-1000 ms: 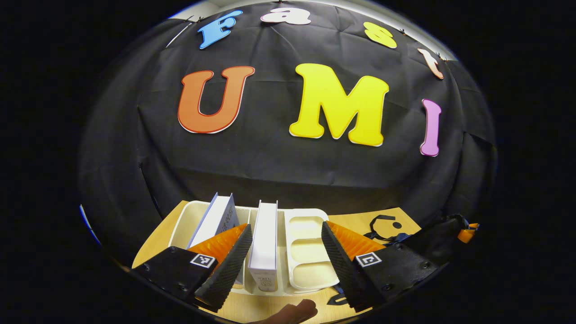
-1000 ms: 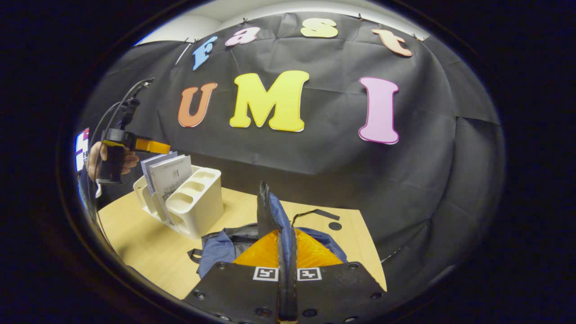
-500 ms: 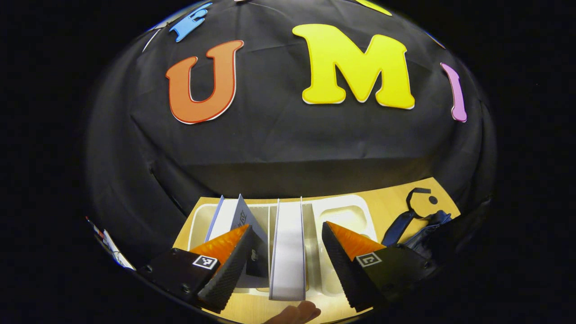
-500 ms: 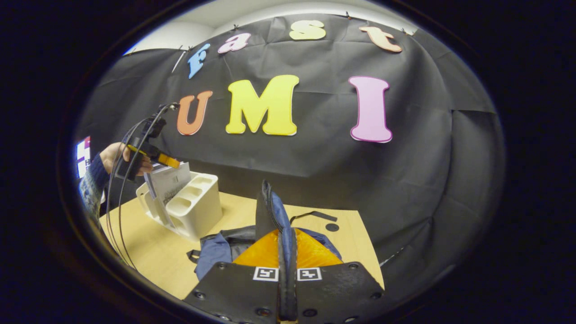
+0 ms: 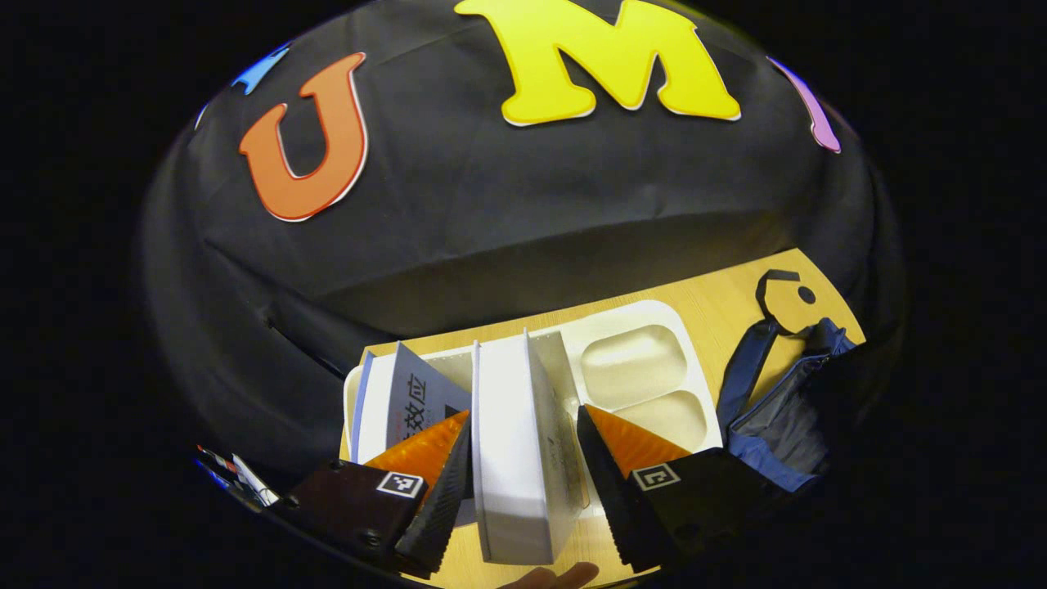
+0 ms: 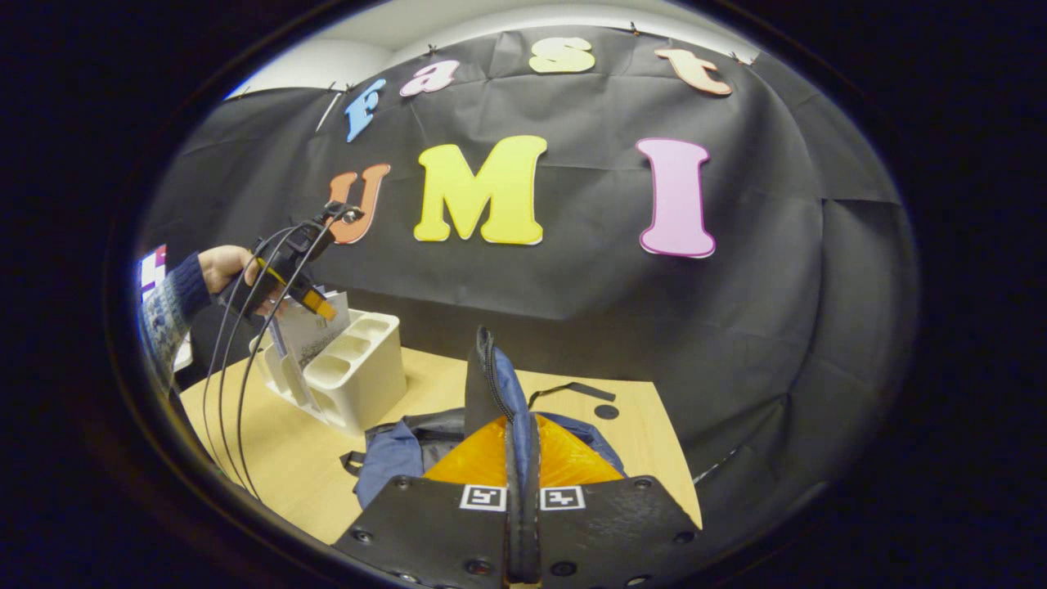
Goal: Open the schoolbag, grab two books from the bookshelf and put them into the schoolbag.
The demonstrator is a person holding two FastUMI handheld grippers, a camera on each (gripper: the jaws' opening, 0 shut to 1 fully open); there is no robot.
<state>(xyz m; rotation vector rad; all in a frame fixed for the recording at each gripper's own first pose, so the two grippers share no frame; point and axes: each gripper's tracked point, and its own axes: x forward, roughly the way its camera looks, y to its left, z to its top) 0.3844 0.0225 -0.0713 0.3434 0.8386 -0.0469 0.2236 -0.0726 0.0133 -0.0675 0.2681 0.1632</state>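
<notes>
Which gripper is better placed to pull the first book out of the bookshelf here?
Left. The left gripper is open with its fingers straddling the white book standing in the bookshelf. The right gripper is shut on the schoolbag flap, holding it up, away from the shelf.

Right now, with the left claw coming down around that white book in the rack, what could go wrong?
1. The left claw straddles the white book, jaws apart. One finger sits close to the neighbouring grey book and could snag or drag it.
2. The white bookshelf looks light; lifting the book might tip or shift it.
3. The right claw is shut on the schoolbag flap; if that slips, the opening may sag before the book arrives.
</notes>
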